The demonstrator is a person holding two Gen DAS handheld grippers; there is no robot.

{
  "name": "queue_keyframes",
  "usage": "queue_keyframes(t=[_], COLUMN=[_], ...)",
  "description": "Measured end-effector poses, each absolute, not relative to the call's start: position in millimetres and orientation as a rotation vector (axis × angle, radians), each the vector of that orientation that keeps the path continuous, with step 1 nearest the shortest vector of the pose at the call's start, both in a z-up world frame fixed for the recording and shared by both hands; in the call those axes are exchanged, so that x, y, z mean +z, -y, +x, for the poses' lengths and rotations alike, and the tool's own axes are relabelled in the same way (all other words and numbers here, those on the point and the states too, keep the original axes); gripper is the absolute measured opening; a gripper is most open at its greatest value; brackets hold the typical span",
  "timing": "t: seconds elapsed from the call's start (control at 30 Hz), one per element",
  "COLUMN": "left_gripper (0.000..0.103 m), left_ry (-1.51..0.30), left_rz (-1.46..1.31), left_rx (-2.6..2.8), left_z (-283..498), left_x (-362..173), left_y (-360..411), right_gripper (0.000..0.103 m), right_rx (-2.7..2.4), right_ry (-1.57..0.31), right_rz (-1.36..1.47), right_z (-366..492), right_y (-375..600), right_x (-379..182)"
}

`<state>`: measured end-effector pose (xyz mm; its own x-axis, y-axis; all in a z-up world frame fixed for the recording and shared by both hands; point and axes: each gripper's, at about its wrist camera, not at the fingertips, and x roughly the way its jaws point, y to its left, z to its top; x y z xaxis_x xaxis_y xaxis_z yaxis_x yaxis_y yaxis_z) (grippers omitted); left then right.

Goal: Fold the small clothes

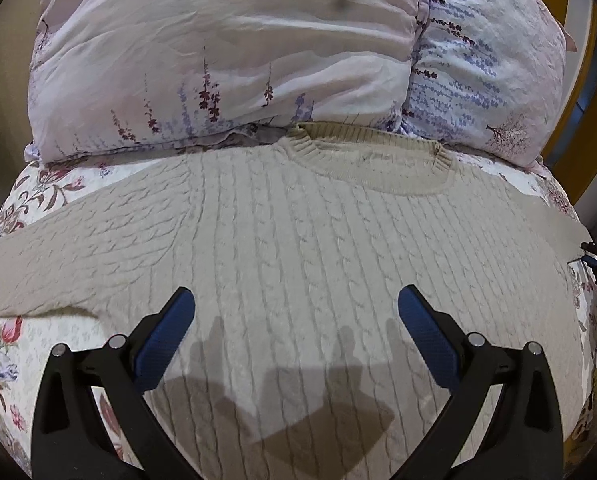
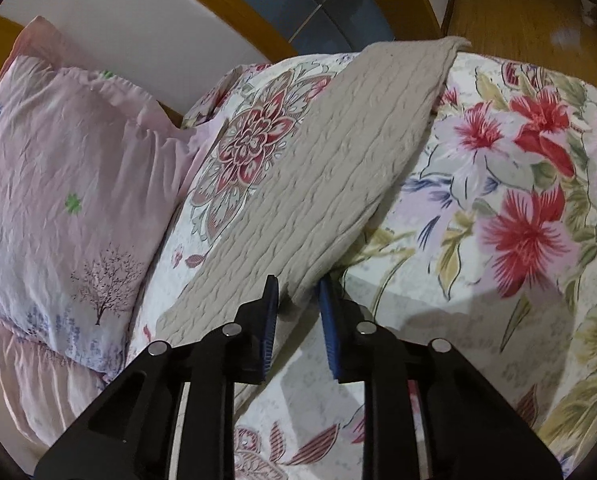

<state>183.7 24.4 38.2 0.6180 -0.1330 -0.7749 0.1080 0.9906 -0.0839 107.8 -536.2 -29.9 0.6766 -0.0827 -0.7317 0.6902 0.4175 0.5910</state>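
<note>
A beige cable-knit sweater (image 1: 298, 220) lies flat on the bed, front up, with its round collar (image 1: 378, 168) toward the pillows. My left gripper (image 1: 296, 300) hovers over the sweater's lower body with its blue pads spread wide and nothing between them. In the right wrist view one sleeve (image 2: 338, 152) stretches away across the bedspread toward the far edge. My right gripper (image 2: 299, 284) sits at the sleeve's near edge. Its jaws are narrow, with a fold of the knit pinched between the pads.
Floral bedspread (image 2: 498, 200) covers the bed under the sweater. Pale pink flowered pillows (image 1: 218, 60) are stacked right behind the collar and show in the right wrist view (image 2: 58, 180) too. A wooden bed frame (image 2: 218, 12) and a wooden surface (image 2: 518, 12) lie beyond.
</note>
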Motion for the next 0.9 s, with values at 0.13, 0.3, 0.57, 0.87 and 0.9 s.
queue_keyframes(t=[0.13, 0.3, 0.57, 0.87, 0.9], left_gripper=[0.101, 0.101, 0.101, 0.101, 0.101], left_ry=[-0.877, -0.86, -0.814, -0.832, -0.837], left_rz=[-0.043, -0.091, -0.135, -0.187, -0.2], left_rx=[-0.168, -0.205, -0.225, -0.267, -0.28], left_z=[188, 190, 186, 184, 183], left_x=[37, 37, 41, 38, 37], left_y=[-24, -26, -31, -27, -26], right_gripper=[0.011, 0.01, 0.01, 0.01, 0.01], right_rx=[-0.537, -0.482, -0.175, 0.19, 0.191], right_ry=[-0.677, -0.611, -0.548, -0.796, -0.817], right_rz=[0.964, 0.786, 0.551, 0.337, 0.324], right_z=[114, 124, 148, 175, 176], right_y=[532, 509, 419, 267, 259], right_x=[-23, 11, 69, 36, 29])
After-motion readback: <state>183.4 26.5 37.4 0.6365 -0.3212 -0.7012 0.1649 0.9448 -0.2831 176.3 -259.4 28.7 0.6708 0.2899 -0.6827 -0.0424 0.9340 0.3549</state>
